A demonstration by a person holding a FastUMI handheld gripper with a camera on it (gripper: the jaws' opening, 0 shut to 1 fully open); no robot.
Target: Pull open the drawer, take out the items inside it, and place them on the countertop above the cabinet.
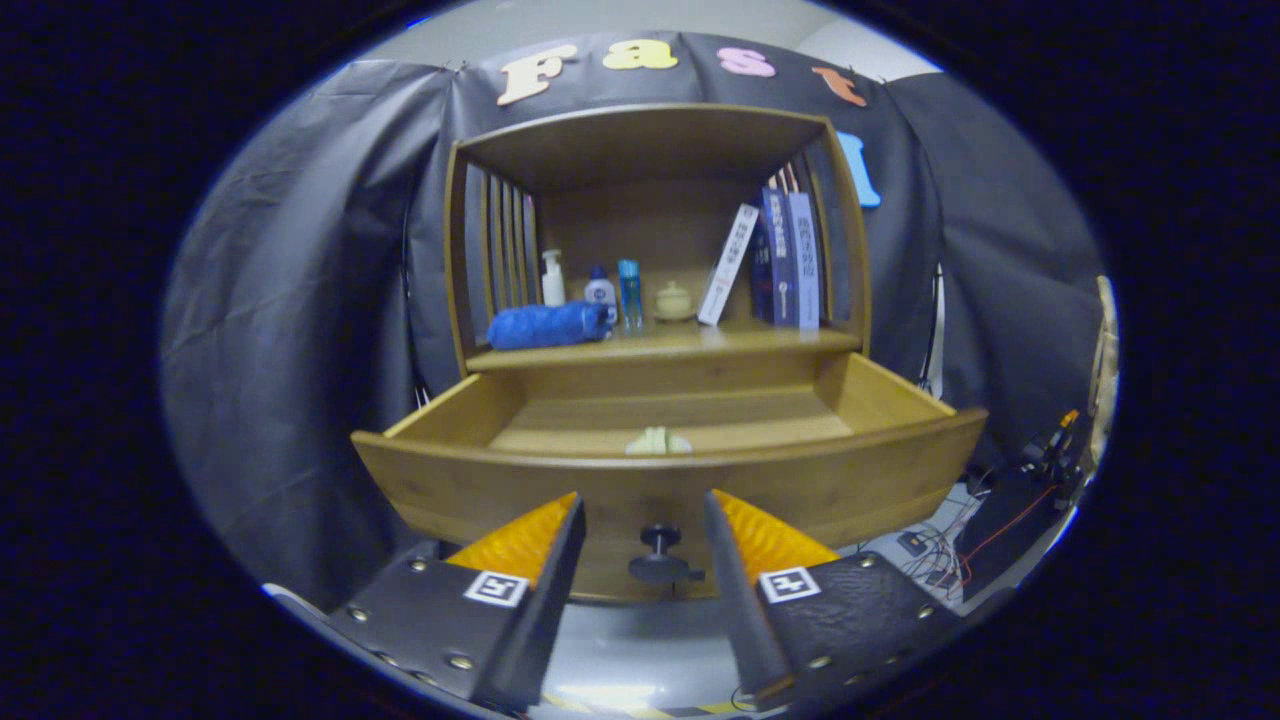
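Dead ahead at 12 o'clock, the drawer (660,470) sits pulled open with a pale item (658,441) inside, gripper (643,515) fingers spread wide, flanking its black knob (660,557) without touching it.

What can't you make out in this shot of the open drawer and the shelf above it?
- Pale item in the drawer: the front panel hides its lower part, so its identity is unclear.
- Drawer floor near the front: hidden behind that panel; more items could lie there.
- Bottles and small jar on the countertop: too small to identify contents.
- Gripper: open, fingers either side of the knob, not touching it.
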